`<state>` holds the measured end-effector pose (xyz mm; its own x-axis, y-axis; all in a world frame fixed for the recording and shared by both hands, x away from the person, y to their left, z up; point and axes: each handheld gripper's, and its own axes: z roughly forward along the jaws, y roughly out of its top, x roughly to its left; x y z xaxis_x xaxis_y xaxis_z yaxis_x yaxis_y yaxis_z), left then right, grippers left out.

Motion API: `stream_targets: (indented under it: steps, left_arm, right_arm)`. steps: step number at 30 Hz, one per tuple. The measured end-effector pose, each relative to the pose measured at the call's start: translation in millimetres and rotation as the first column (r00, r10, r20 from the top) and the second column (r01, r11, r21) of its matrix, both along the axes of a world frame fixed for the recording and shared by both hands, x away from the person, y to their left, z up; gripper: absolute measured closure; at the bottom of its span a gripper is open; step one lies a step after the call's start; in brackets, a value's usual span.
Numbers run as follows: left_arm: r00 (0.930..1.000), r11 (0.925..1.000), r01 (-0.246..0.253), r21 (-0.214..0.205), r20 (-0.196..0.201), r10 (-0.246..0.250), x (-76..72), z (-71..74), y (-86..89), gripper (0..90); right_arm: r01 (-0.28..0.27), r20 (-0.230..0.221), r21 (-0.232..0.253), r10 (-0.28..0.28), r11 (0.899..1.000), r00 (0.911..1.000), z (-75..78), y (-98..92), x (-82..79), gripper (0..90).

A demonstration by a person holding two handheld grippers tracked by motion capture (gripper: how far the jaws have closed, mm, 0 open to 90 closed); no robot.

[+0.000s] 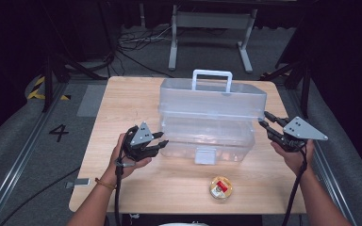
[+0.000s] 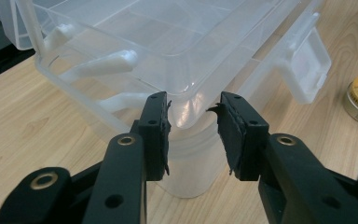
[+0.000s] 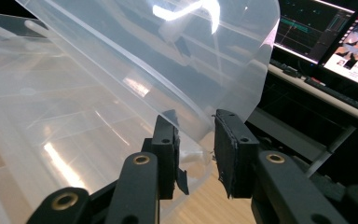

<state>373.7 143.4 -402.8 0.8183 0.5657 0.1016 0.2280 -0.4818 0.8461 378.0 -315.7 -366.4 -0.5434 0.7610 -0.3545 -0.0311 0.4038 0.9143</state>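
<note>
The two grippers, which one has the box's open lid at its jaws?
The right gripper: in its own view the raised clear lid sweeps down to its jaws. The left gripper instead faces a corner of the box's lower tub.

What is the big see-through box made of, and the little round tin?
The box looks like clear, glossy plastic: you see the table through it, and light glints off it. The tin seems to be shiny metal with a gold rim, though it's small, so I'm less sure.

A small round tin with a yellow and red lid [image 1: 220,187] is seen on the light wooden desk [image 1: 122,101], near its front edge. Behind the desk, a grey metal frame [image 1: 211,21] and black cables [image 1: 134,44] are seen on the grey floor. Lit monitors [image 3: 328,35] are seen in the right gripper view.
</note>
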Motion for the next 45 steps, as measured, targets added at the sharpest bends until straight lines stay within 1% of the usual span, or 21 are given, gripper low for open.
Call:
stream_targets:
  steps: [4,7,12,13,15,16,18,19,20,22,24,27,31,32,34,39,40,42,43,44,45]
  left_arm:
    - [0.9999,0.9999,0.013,0.002,-0.002,-0.013,0.1,0.6,0.0,63.0]
    - [0.9998,0.9998,0.019,0.0,-0.004,-0.019,0.1,0.0,-0.5,62.6]
    - [0.9998,0.9998,0.021,0.007,0.003,-0.021,-0.9,0.8,-2.2,60.4]
    - [0.9997,0.9997,0.021,0.009,0.008,-0.021,-1.1,1.4,-2.4,59.7]
    - [0.9996,0.9997,0.025,-0.002,0.012,-0.025,-1.6,2.8,-2.6,59.2]
    - [0.9994,0.9995,0.031,-0.006,0.016,-0.031,-2.2,3.7,-2.5,59.2]
    - [0.9989,0.9994,0.034,-0.003,0.033,-0.034,-4.1,5.7,-3.6,59.1]
    - [0.9985,0.9992,0.041,0.001,0.038,-0.041,-4.5,6.3,-4.1,59.0]
    - [0.9975,0.9989,0.044,0.016,0.054,-0.045,-5.5,7.4,-5.7,58.6]
    - [0.996,0.9979,0.054,0.036,0.069,-0.057,-6.3,9.2,-8.1,58.1]
    - [0.9942,0.9963,0.078,0.035,0.071,-0.08,-6.7,10.7,-11.2,57.9]
    - [0.9928,0.9944,0.098,0.039,0.065,-0.101,-6.0,9.7,-16.8,57.1]
    - [0.9912,0.9913,0.123,0.048,0.045,-0.125,-4.1,6.1,-24.9,56.1]
    - [0.991,0.9904,0.124,0.061,0.042,-0.127,-2.9,5.6,-27.2,56.0]
    - [0.9899,0.9889,0.134,0.064,0.038,-0.136,-1.0,5.0,-30.1,55.2]
    - [0.9879,0.9839,0.153,0.093,0.009,-0.155,5.3,2.8,-37.0,54.0]
    - [0.987,0.9825,0.16,0.095,-0.003,-0.16,5.9,2.3,-38.2,54.0]
    - [0.9862,0.9785,0.165,0.124,-0.002,-0.166,6.9,1.2,-40.8,53.6]
    - [0.9848,0.9757,0.173,0.134,-0.011,-0.173,7.7,0.2,-41.8,53.5]
    - [0.9848,0.9757,0.173,0.134,-0.011,-0.173,7.7,0.2,-41.8,53.5]
    - [0.9837,0.9715,0.18,0.155,-0.027,-0.178,8.8,-1.7,-43.4,53.5]
  right_arm:
    - [-0.006,-0.022,0.022,0.006,1.0,0.9997,5.5,-1.6,5.2,70.9]
    - [0.015,-0.015,0.006,-0.015,1.0,0.9998,7.0,0.3,6.9,72.0]
    - [0.039,-0.011,0.025,-0.039,0.999,0.9992,9.4,1.3,11.3,73.2]
    - [0.044,-0.013,0.031,-0.043,0.999,0.999,10.3,1.8,12.1,73.6]
    - [0.062,0.002,0.031,-0.062,0.998,0.9981,12.0,3.8,13.0,74.3]
    - [0.064,-0.001,0.034,-0.064,0.997,0.998,13.0,4.3,13.6,74.3]
    - [0.069,0.001,0.046,-0.069,0.997,0.9976,14.9,4.3,15.9,74.9]
    - [0.07,-0.004,0.05,-0.07,0.996,0.9976,15.8,4.0,17.0,75.0]
    - [0.07,-0.004,0.05,-0.07,0.996,0.9975,16.5,3.9,17.9,75.0]
    - [0.084,-0.004,0.036,-0.084,0.996,0.9965,19.2,5.2,19.1,75.8]
    - [0.089,-0.002,0.034,-0.089,0.995,0.996,21.1,6.5,20.3,76.2]
    - [0.099,-0.004,0.03,-0.098,0.995,0.9951,24.4,7.3,22.5,76.6]
    - [0.106,-0.008,0.043,-0.106,0.993,0.9943,27.3,8.1,25.7,77.1]
    - [0.11,-0.006,0.041,-0.109,0.993,0.994,28.1,8.0,26.5,77.2]
    - [0.115,-0.007,0.043,-0.115,0.992,0.9934,30.3,9.2,28.2,77.5]
    - [0.13,-0.008,0.035,-0.13,0.991,0.9915,36.6,11.0,33.4,78.4]
    - [0.131,-0.011,0.033,-0.13,0.991,0.9914,37.4,11.2,33.8,78.4]
    - [0.137,-0.008,0.03,-0.137,0.99,0.9906,38.7,12.3,34.9,78.7]
    - [0.137,-0.01,0.027,-0.137,0.99,0.9906,39.4,12.3,35.2,78.8]
    - [0.137,-0.01,0.027,-0.137,0.99,0.9906,39.4,12.3,35.2,78.8]
    - [0.138,-0.01,0.031,-0.138,0.99,0.9904,39.6,12.4,35.8,78.8]
